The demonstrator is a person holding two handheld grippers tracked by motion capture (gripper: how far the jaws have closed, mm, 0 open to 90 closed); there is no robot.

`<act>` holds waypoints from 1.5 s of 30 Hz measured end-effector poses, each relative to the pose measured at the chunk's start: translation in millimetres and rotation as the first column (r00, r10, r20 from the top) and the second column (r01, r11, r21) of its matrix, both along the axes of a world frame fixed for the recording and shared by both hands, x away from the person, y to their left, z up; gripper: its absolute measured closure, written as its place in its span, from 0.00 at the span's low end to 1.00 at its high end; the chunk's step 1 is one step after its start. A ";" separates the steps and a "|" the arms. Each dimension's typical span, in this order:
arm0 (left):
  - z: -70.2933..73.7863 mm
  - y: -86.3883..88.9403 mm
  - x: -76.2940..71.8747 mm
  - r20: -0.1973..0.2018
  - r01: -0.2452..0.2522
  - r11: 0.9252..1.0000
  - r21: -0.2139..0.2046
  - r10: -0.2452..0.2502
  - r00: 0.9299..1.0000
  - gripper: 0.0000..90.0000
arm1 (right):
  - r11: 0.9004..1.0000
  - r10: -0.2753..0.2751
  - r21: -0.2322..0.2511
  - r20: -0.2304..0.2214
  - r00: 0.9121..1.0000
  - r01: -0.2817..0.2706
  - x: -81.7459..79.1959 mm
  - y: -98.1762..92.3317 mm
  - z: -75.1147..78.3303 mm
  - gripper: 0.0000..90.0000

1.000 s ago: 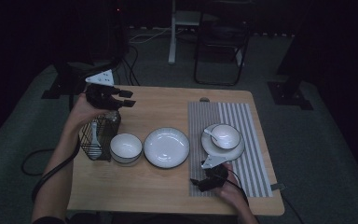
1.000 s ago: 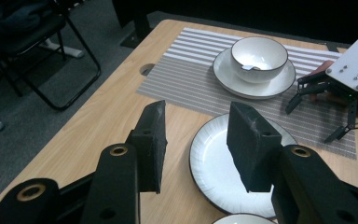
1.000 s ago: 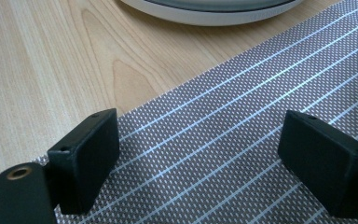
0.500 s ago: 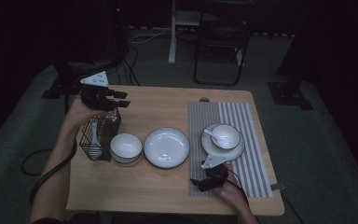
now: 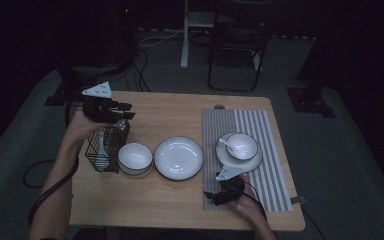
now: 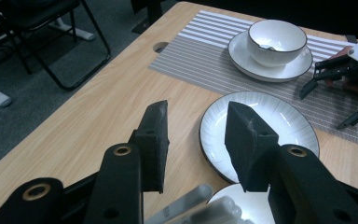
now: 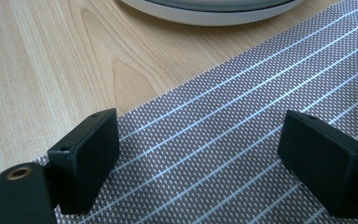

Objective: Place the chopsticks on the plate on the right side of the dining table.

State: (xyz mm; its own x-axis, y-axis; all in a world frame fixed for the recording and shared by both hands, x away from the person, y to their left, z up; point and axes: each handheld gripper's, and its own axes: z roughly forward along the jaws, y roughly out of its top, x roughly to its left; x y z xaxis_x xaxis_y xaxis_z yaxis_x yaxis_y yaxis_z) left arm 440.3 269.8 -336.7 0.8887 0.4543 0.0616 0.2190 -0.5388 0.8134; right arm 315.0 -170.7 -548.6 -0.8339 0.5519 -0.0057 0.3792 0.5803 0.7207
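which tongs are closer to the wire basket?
Left. The left tongs hover right above the wire basket at the table's left; the right tongs rest on the striped mat, far across the table.

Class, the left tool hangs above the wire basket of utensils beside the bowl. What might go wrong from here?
1. The left tool, jaws partly open above the black wire basket, might catch the rim and tip the basket.
2. The white-handled utensils lie below the jaws, not between them, so a closing grip might miss or slip.
3. The white bowl stands right beside the basket and may get knocked.
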 end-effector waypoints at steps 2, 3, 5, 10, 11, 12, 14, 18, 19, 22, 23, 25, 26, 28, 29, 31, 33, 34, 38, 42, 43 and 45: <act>-1.1 1.8 -0.5 -0.001 -0.003 1.000 -0.005 0.003 1.000 0.68 | 1.000 0.000 0.000 0.000 1.000 0.000 0.0 0.0 0.0 0.14; -1.5 2.7 -0.6 -0.003 -0.003 1.000 -0.003 0.003 1.000 0.68 | 1.000 0.000 0.000 0.000 1.000 0.000 0.0 0.0 0.0 0.14; -2.7 4.1 -1.0 -0.006 -0.006 1.000 0.000 0.006 1.000 0.68 | 1.000 0.000 0.000 0.000 1.000 0.000 0.0 0.0 0.0 0.14; -6.6 6.8 -1.0 -0.014 -0.013 1.000 0.003 0.013 1.000 0.69 | 1.000 0.000 0.000 0.000 1.000 0.000 0.0 0.0 0.0 0.14; -7.4 7.3 -0.7 -0.015 -0.016 1.000 0.006 0.016 1.000 0.69 | 1.000 0.000 0.000 0.000 1.000 0.000 0.0 0.0 0.0 0.14; -8.3 7.8 -0.5 -0.018 -0.019 1.000 0.004 0.019 1.000 0.69 | 1.000 0.000 0.000 0.000 1.000 0.000 0.0 0.0 0.0 0.14; -9.5 9.2 0.2 -0.021 -0.026 1.000 0.004 0.026 0.999 0.70 | 1.000 0.000 0.000 0.000 1.000 0.000 0.0 0.0 0.0 0.14; -10.0 11.3 1.9 -0.023 -0.033 0.999 -0.003 0.033 0.999 0.71 | 1.000 0.000 0.000 0.000 1.000 0.000 0.0 0.0 0.0 0.14; -9.7 11.5 2.3 -0.022 -0.033 0.999 -0.002 0.033 0.999 0.71 | 1.000 0.000 0.000 0.000 1.000 0.000 0.0 0.0 0.0 0.14; -9.5 10.6 3.8 -0.020 -0.038 0.999 0.005 0.038 0.999 0.71 | 1.000 0.000 0.000 0.000 1.000 0.000 0.0 0.0 0.0 0.14; -9.9 9.8 4.2 -0.018 -0.044 0.999 0.010 0.044 0.999 0.72 | 1.000 0.000 0.000 0.000 1.000 0.000 0.0 0.0 0.0 0.14; -10.9 8.9 5.8 -0.016 -0.050 0.998 0.023 0.050 0.999 0.72 | 1.000 0.000 0.000 0.000 1.000 0.000 0.0 0.0 0.0 0.14; -11.5 8.9 6.7 -0.018 -0.052 0.998 0.021 0.052 0.998 0.72 | 1.000 0.000 0.000 0.000 1.000 0.000 0.0 0.0 0.0 0.14; -12.5 8.9 8.6 -0.019 -0.056 0.998 0.018 0.057 0.998 0.73 | 1.000 0.000 0.000 0.000 1.000 0.000 0.0 0.0 0.0 0.14; -12.5 8.9 8.6 -0.019 -0.056 0.998 0.018 0.057 0.998 0.73 | 1.000 0.000 0.000 0.000 1.000 0.000 0.0 0.0 0.0 0.14; -13.9 9.3 11.9 -0.023 -0.063 0.998 0.019 0.064 0.998 0.74 | 1.000 0.000 0.000 0.000 1.000 0.000 0.0 0.0 0.0 0.14; -15.0 9.4 13.8 -0.026 -0.069 0.997 0.018 0.070 0.997 0.74 | 1.000 0.000 0.000 0.000 1.000 0.000 0.0 0.0 0.0 0.14; -15.6 9.3 14.7 -0.027 -0.072 0.997 0.020 0.073 0.997 0.74 | 1.000 0.000 0.000 0.000 1.000 0.000 0.0 0.0 0.0 0.14; -18.4 8.7 18.3 -0.033 -0.081 0.996 0.034 0.082 0.996 0.74 | 1.000 0.000 0.000 0.000 1.000 0.000 0.0 0.0 0.0 0.14; -20.1 7.1 23.6 -0.042 -0.084 0.995 0.059 0.087 0.995 0.75 | 1.000 0.000 0.000 0.000 1.000 0.000 0.0 0.0 0.0 0.14; -20.5 6.3 25.0 -0.043 -0.083 0.994 0.067 0.086 0.995 0.75 | 1.000 0.000 0.000 0.000 1.000 0.000 0.0 0.0 0.0 0.14; -22.0 4.9 27.7 -0.047 -0.089 0.993 0.075 0.093 0.995 0.75 | 1.000 0.000 0.000 0.000 1.000 0.000 0.0 0.0 0.0 0.14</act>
